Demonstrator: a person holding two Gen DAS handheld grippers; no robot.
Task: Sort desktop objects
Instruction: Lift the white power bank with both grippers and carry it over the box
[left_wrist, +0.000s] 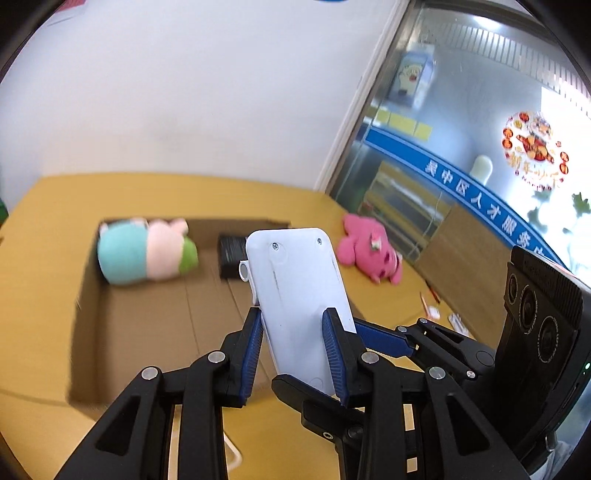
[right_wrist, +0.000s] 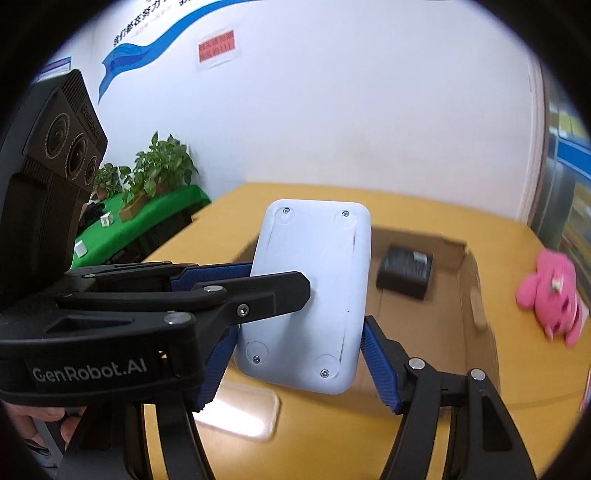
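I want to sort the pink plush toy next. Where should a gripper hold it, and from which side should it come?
Grip the pink plush toy across its round middle, coming from above. It lies flat on the yellow table outside the cardboard box, so its sides are free; the soft body should squeeze easily, while the thin limbs may slip.

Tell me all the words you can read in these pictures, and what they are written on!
"GenRobot.AI": on the left gripper, along its black arm.
"吴中区人才服务": white on the blue band across the glass wall.
Red sign on the wall: too blurred.
Round red sticker on the glass: too blurred.
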